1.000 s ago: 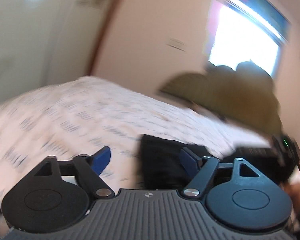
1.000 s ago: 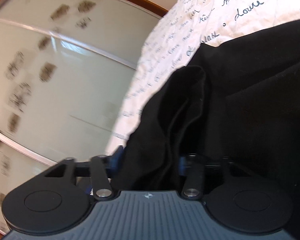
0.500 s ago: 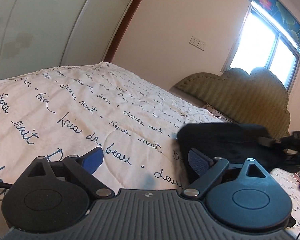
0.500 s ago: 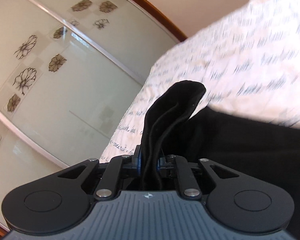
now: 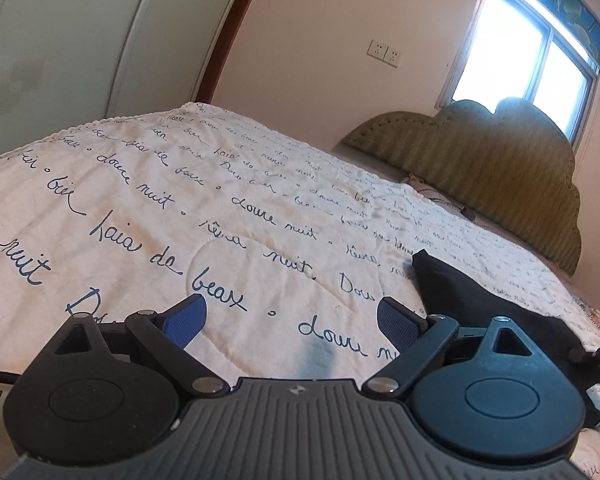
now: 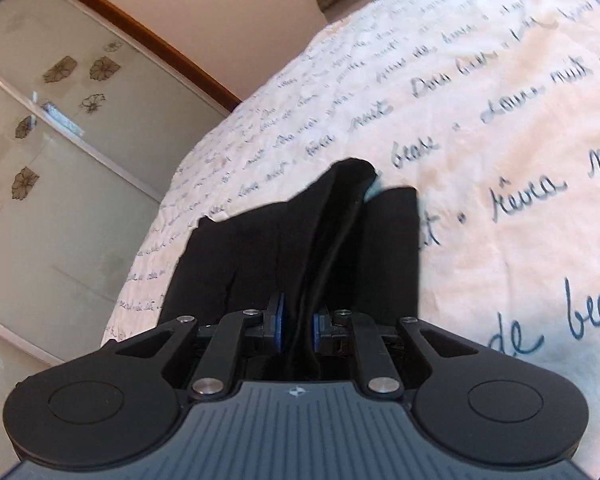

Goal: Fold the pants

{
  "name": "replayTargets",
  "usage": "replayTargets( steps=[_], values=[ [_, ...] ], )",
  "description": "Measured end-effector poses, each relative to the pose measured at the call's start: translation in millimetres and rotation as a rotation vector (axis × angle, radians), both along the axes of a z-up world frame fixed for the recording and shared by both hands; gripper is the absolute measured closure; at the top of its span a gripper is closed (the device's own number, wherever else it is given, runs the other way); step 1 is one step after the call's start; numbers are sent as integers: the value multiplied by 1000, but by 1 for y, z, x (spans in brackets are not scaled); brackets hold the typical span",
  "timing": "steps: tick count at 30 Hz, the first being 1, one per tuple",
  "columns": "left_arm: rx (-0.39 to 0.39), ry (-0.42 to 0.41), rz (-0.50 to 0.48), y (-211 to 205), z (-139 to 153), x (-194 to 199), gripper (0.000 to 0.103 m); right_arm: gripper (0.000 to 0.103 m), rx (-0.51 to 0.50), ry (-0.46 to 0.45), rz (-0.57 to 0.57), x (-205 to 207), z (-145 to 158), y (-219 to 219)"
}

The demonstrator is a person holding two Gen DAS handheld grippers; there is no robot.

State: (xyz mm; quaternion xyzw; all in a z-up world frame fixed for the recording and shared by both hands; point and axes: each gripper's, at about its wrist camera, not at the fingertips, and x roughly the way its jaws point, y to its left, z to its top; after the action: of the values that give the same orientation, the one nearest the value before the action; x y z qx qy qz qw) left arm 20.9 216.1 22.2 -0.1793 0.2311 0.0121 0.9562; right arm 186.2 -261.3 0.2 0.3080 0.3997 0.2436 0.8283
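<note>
My right gripper (image 6: pixel 296 326) pinches the soft black cloth pants (image 6: pixel 340 240) to fold them; my left gripper (image 5: pixel 290 320), spread wide, waits empty.

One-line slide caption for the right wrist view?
Right claw shut on a bunched fold of black pants above the script-printed bedspread.

Daylight is pouring through the window (image 5: pixel 516 64), blowing its panes out to white glare; the bed (image 5: pixel 148 216) is lying evenly lit and sharp; fisheye curvature is bending the edges; black corners are vignetting both views.
</note>
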Motion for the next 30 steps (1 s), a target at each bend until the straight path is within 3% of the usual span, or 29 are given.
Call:
replayTargets(
  steps=[5,8,11,14,17,21,24,27,30],
  values=[
    [31,27,15,-4,0,3,9,90,-13,-55,17,0,22,-8],
    [59,43,16,-7,0,6,9,87,-68,12,22,5,0,-6],
    [107,63,17,-13,6,9,11,86,56,37,-27,-1,-15,-21],
    [174,47,-54,-28,23,9,11,83,81,-4,-67,-14,-7,-37],
    [134,38,-185,-46,39,19,9,82,104,6,-89,-15,-4,-58],
    [41,168,-321,-72,26,62,9,82,53,87,-103,-4,-11,-63],
    [-49,297,-317,-79,3,90,10,82,59,126,-89,1,-21,-56],
    [-105,306,-328,-81,2,99,9,81,109,137,-80,4,-26,-56],
    [-191,323,-370,-82,4,102,9,72,186,151,-72,8,-33,-61]
  ],
)
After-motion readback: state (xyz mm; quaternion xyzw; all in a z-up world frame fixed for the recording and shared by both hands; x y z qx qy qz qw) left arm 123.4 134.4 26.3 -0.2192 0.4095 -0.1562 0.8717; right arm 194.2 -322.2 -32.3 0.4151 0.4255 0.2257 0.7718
